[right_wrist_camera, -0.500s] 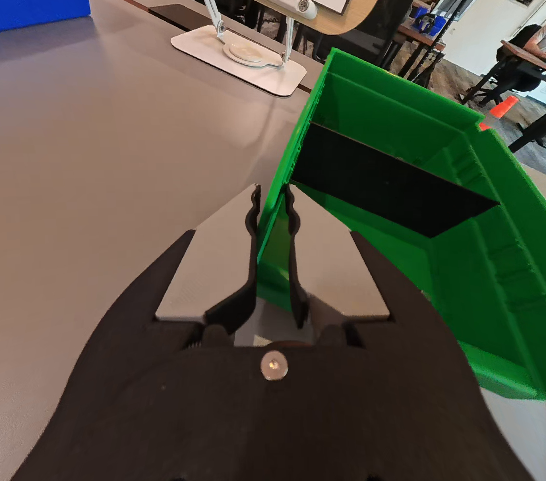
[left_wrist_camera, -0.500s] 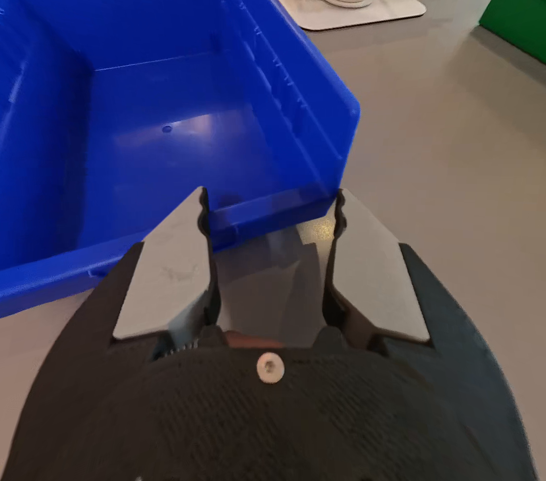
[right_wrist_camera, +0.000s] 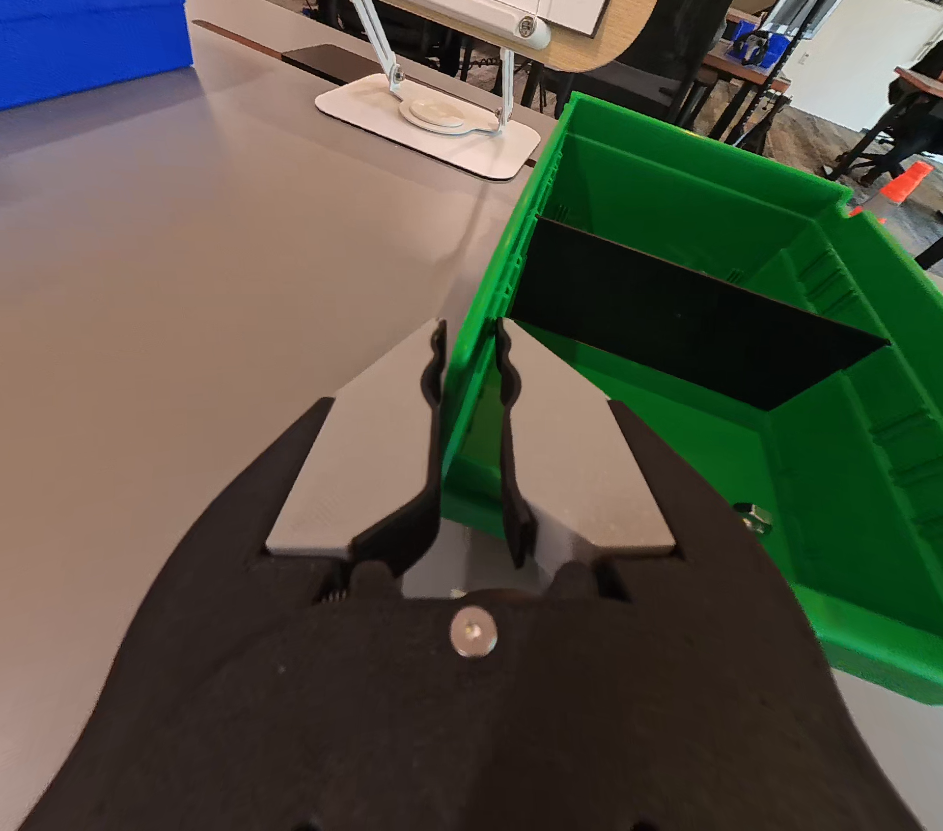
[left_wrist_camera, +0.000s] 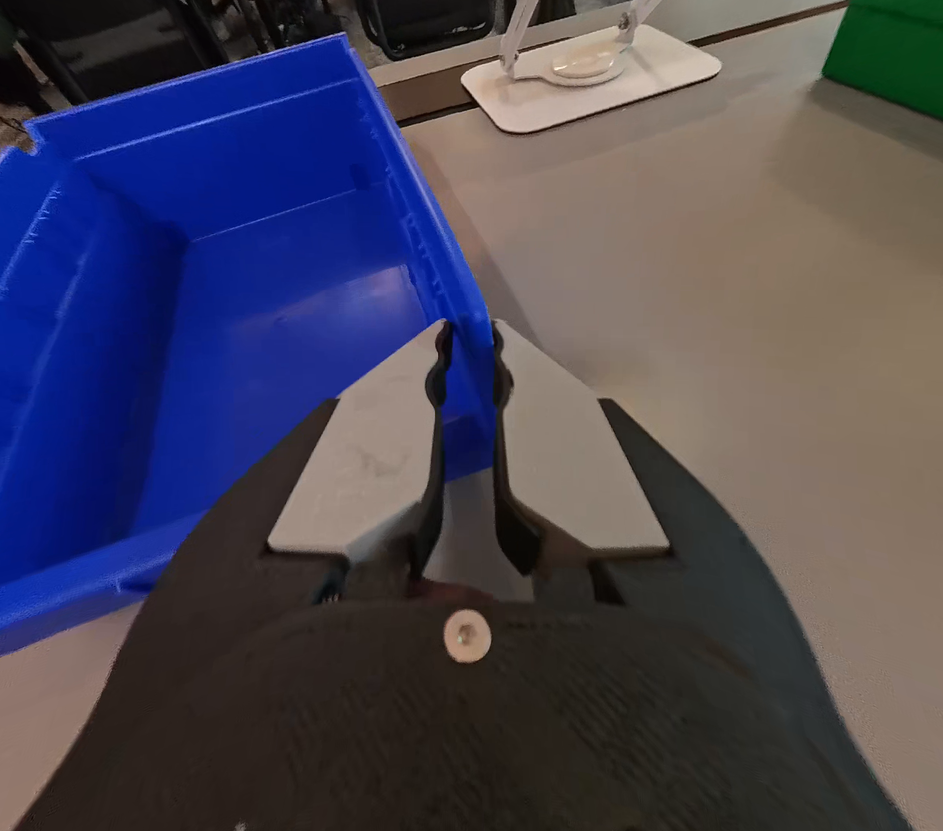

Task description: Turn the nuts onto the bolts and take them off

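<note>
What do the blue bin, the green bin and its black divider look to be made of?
Blue bin: moulded plastic, glossy, with ribbed walls. Green bin: likewise, with slotted walls. Black divider: thin flat sheet, matte, probably plastic; cannot be sure.

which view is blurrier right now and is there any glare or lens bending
Left wrist view: motion blur smears the stand and the blue bin; pale sheen on the bin floor. Right wrist view: sharper; the green bin has crisp edges; soft glare on the table. Both: wide-angle bending toward the borders.
</note>
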The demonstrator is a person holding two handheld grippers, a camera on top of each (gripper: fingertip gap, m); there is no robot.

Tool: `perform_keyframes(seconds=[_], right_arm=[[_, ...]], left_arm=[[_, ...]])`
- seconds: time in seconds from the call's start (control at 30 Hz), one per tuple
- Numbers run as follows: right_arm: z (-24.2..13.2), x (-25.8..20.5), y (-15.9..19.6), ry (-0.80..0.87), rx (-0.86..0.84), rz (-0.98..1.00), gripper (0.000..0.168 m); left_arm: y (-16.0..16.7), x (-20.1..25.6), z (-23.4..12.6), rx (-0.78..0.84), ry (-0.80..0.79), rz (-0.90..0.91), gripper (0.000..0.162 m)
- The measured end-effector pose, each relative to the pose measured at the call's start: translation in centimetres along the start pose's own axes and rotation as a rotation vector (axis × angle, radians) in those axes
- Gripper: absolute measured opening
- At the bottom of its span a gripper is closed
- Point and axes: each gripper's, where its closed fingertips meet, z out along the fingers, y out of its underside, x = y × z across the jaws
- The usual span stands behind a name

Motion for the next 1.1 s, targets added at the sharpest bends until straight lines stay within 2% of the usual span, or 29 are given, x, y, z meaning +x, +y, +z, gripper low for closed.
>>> perform_keyframes(seconds=[0.1, 0.2, 0.27, 0.33, 0.43, 0.57, 0.73, 0.83, 0.9, 0.93, 1.0, 1.1], right_arm=[[-0.5, 0.0, 0.3, -0.012, -0.041, 0.021, 0.013], [-2.4, -1.3, 0.5, -0.035, -0.058, -0.035, 0.007], [-4.0, -3.2, 0.4, -0.096, -0.043, -0.019, 0.005], [-5.2, -6.1, -0.1, -0.190, -0.027, 0.019, 0.006], [-6.0, -11.4, -1.1, -0.279, -0.009, -0.003, 0.008], [-5.3, -19.2, -3.0, -0.365, 0.015, -0.031, 0.012], [-2.4, -29.4, -6.4, -0.457, 0.023, -0.043, 0.015], [0.3, -37.8, -9.1, -0.549, 0.011, -0.069, 0.025], [1.5, -42.9, -11.9, -0.601, 0.083, -0.122, 0.026], [1.6, -44.2, -13.4, -0.601, 0.113, -0.116, 0.032], [0.0, -45.8, -15.4, -0.681, 0.139, -0.079, 0.023], [-3.2, -43.2, -17.2, -0.725, 0.241, -0.064, 0.024]], left_arm=[[-0.3, -2.5, -1.2, 0.000, -0.113, 0.104, 0.000], [-0.5, -4.4, -4.9, 0.066, 0.030, -0.053, 0.000], [-2.1, -6.2, -8.4, 0.198, 0.113, -0.174, 0.000], [-3.9, -8.4, -12.2, 0.310, 0.149, -0.313, 0.000], [-6.2, -11.0, -17.1, 0.422, 0.138, -0.382, 0.001], [-6.6, -12.5, -19.9, 0.469, 0.141, -0.406, 0.000], [-9.8, -13.0, -24.9, 0.566, 0.125, -0.362, 0.000], [-12.9, -12.4, -27.2, 0.617, 0.115, -0.305, 0.000], [-14.9, -12.1, -28.4, 0.653, 0.101, -0.283, 0.000], [-15.7, -12.0, -29.0, 0.674, 0.100, -0.280, 0.000], [-16.7, -11.7, -30.1, 0.704, 0.092, -0.251, 0.000], [-17.1, -10.7, -31.1, 0.716, 0.079, -0.192, 0.000]])
